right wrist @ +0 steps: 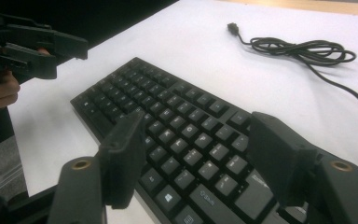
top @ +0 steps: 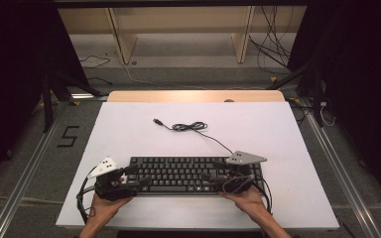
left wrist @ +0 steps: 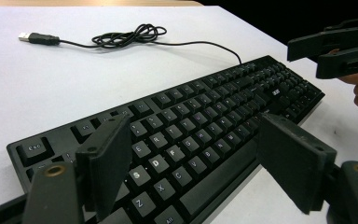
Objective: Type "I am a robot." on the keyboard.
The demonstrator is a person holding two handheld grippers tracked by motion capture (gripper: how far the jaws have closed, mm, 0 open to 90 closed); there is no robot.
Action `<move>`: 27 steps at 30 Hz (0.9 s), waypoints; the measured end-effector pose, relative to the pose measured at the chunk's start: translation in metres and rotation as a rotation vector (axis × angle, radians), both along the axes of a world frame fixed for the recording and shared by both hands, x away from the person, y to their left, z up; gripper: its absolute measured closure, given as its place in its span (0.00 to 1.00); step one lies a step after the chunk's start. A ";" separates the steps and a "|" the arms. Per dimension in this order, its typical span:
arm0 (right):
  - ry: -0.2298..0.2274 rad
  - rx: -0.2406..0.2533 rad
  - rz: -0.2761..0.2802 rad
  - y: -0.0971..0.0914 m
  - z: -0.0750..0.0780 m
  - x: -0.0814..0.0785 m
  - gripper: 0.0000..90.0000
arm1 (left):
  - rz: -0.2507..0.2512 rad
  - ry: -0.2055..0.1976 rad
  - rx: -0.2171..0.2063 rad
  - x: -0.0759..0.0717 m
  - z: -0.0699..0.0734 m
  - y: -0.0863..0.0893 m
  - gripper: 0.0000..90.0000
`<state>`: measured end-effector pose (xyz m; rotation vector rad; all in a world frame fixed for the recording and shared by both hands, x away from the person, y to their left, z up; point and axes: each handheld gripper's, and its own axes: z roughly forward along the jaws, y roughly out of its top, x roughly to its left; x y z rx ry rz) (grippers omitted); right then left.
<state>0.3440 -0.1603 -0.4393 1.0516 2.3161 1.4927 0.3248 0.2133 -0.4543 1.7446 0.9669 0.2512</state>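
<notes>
High view: a black keyboard (top: 193, 174) lies flat on the white table (top: 129, 129), near the person's edge and roughly centred. Its black cable (top: 191, 127) runs from the far right corner toward the middle of the table, gathers into a loose coil, and ends in a plug (top: 157, 121) lying free on the surface. The left gripper (top: 129, 174) sits at the keyboard's left end, held by the left hand (top: 106, 204). The right gripper (top: 217, 171) sits over the keyboard's right end, held by the right hand (top: 244, 197). From this height the jaw gap of either gripper is too small to judge.

Left gripper view: the left gripper (left wrist: 193, 163) has its jaws spread wide, with nothing pinched. The keyboard (left wrist: 205, 116) shows in the gap, its left-hand keys below and beyond the pads, no contact seen. The coiled cable (left wrist: 130, 36) and the plug (left wrist: 36, 38) lie well apart from the keyboard on the table. The right gripper (left wrist: 307, 58) hangs above the keyboard's far end.

Right gripper view: the right gripper (right wrist: 193, 154) has its jaws spread apart and clear of the keys; nothing is pinched. The keyboard (right wrist: 168, 116) lies beneath, between the pads. The left gripper (right wrist: 81, 51) hovers by the far end.
</notes>
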 end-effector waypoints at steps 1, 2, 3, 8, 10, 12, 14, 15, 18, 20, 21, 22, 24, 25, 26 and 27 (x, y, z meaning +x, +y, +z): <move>-0.004 0.000 -0.003 -0.002 0.000 -0.001 0.41 | -0.001 0.001 0.001 0.000 0.000 0.000 0.29; -0.009 0.004 -0.007 -0.004 0.000 -0.003 0.41 | -0.002 0.001 0.002 0.000 0.000 0.000 0.29; -0.013 0.008 -0.011 -0.006 0.000 -0.004 0.40 | -0.003 0.001 0.002 0.000 0.000 0.000 0.29; -0.031 0.015 -0.025 -0.015 0.000 -0.010 0.39 | -0.004 0.002 0.002 0.000 0.000 -0.001 0.29; -0.036 0.023 -0.035 -0.019 0.000 -0.012 0.38 | -0.005 0.003 0.001 0.000 0.000 -0.001 0.29; -0.042 0.026 -0.043 -0.022 0.001 -0.014 0.38 | -0.007 0.003 0.002 0.000 0.000 -0.001 0.29; -0.048 0.031 -0.051 -0.026 0.001 -0.015 0.38 | -0.008 0.003 0.002 0.000 0.000 -0.001 0.29; -0.049 0.034 -0.055 -0.027 0.001 -0.016 0.37 | -0.008 0.003 0.002 0.000 0.000 -0.002 0.29; -0.053 0.035 -0.063 -0.031 0.000 -0.018 0.36 | -0.012 0.003 0.004 0.000 -0.001 -0.002 0.29; -0.054 0.034 -0.066 -0.034 -0.001 -0.020 0.36 | -0.014 0.002 0.004 0.000 -0.001 -0.002 0.28; -0.053 0.033 -0.068 -0.035 -0.001 -0.021 0.35 | -0.015 0.003 0.004 0.000 -0.001 -0.002 0.28; -0.054 0.034 -0.070 -0.036 -0.001 -0.021 0.35 | -0.016 0.003 0.004 0.000 -0.001 -0.003 0.28; -0.058 0.035 -0.076 -0.039 -0.002 -0.023 0.35 | -0.017 0.003 0.003 -0.001 -0.001 -0.003 0.28; -0.059 0.034 -0.079 -0.040 -0.002 -0.024 0.34 | -0.017 0.005 0.001 -0.001 -0.001 -0.003 0.28; -0.061 0.033 -0.084 -0.042 -0.003 -0.025 0.34 | -0.017 0.005 0.001 -0.001 -0.001 -0.003 0.28; -0.059 0.034 -0.087 -0.043 -0.003 -0.027 0.34 | -0.017 0.005 0.001 -0.001 -0.001 -0.003 0.28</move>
